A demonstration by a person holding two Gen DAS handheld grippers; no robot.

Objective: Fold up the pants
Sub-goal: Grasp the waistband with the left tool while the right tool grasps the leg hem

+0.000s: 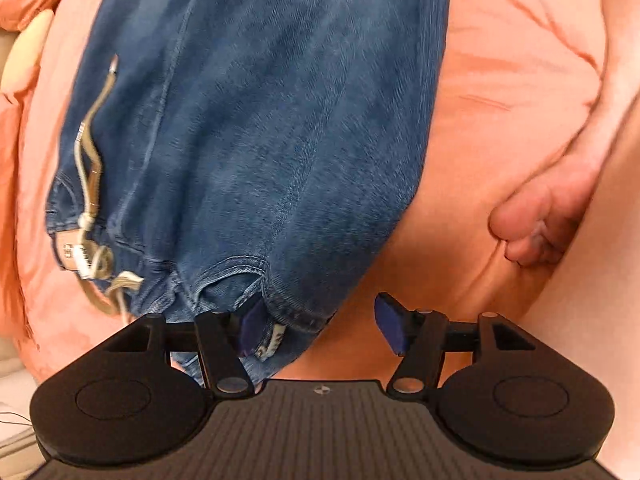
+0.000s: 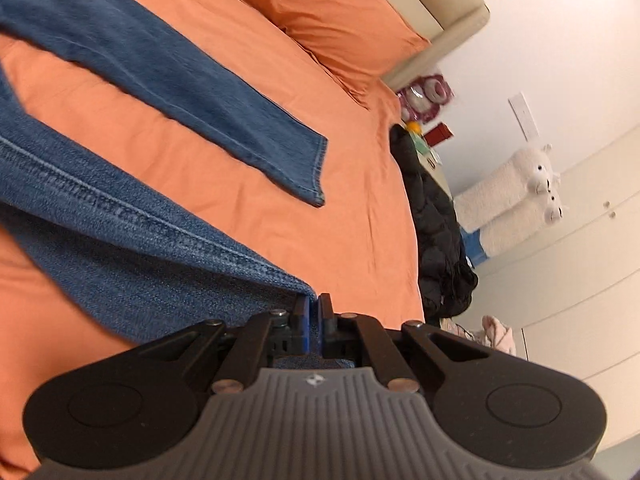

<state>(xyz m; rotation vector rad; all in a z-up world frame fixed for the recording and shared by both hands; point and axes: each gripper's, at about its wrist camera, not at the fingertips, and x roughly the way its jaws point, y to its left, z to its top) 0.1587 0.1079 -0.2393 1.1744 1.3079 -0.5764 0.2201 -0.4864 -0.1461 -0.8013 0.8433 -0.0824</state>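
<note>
Blue denim pants [image 1: 256, 128] lie on an orange bedsheet [image 1: 500, 100]. In the left wrist view the waistband end with a beige drawstring [image 1: 90, 184] is close below me. My left gripper [image 1: 320, 320] is open, its jaws wide apart, with the left blue pad [image 1: 252, 328] under the waistband edge and the right pad [image 1: 390, 324] over bare sheet. In the right wrist view my right gripper [image 2: 314, 312] is shut on the hem of one pant leg [image 2: 132, 248] and holds it lifted. The other leg [image 2: 180, 92] lies flat on the bed.
Orange pillows [image 2: 332, 20] and a beige headboard [image 2: 444, 12] sit at the bed's far end. A black jacket [image 2: 436, 224] hangs at the bed's edge. White plush toys [image 2: 516, 196], a nightstand with small items and white cupboards stand beyond. The sheet is bunched [image 1: 552, 216].
</note>
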